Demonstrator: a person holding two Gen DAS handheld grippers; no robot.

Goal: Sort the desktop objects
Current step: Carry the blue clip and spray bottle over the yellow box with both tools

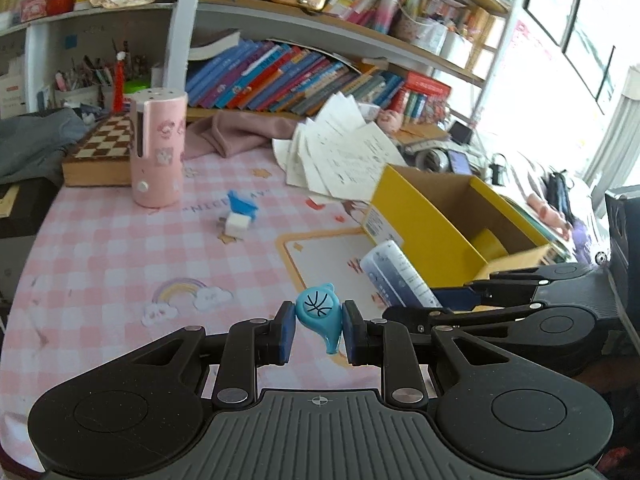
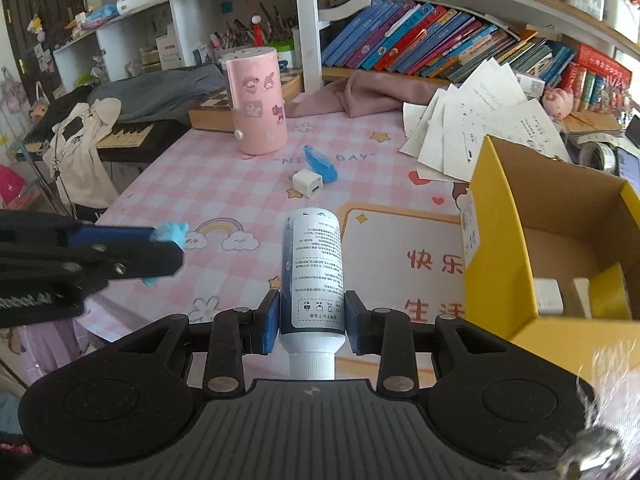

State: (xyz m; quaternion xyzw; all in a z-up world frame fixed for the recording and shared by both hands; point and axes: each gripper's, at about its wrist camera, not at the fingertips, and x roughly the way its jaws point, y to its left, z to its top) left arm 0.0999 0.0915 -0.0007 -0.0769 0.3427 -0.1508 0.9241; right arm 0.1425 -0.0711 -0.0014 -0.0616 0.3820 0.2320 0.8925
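The left gripper [image 1: 319, 330] has its jaws pinched on a small blue whistle [image 1: 321, 314] with a basketball print, held above the near part of the pink checked desk mat [image 1: 100, 248]; the right gripper [image 2: 311, 322] clamps a white bottle [image 2: 313, 280] just above its cap, body pointing away, beside the yellow box [image 2: 500, 216] at the mat's right edge. The whistle looks gripped only by its rounded sides, so a jolt could twist it loose — and the bottle, long and held at one end, could swing and knock the box's near wall on the way in. Farther off, a white charger cube [image 2: 307, 185] and a blue item [image 2: 320, 166] lie near the mat's middle, a pink cylinder [image 2: 259, 100] toward its far left corner. Only the right wrist view looks into the box, showing white pieces and a yellow roll; only the left wrist view shows the whistle's face.
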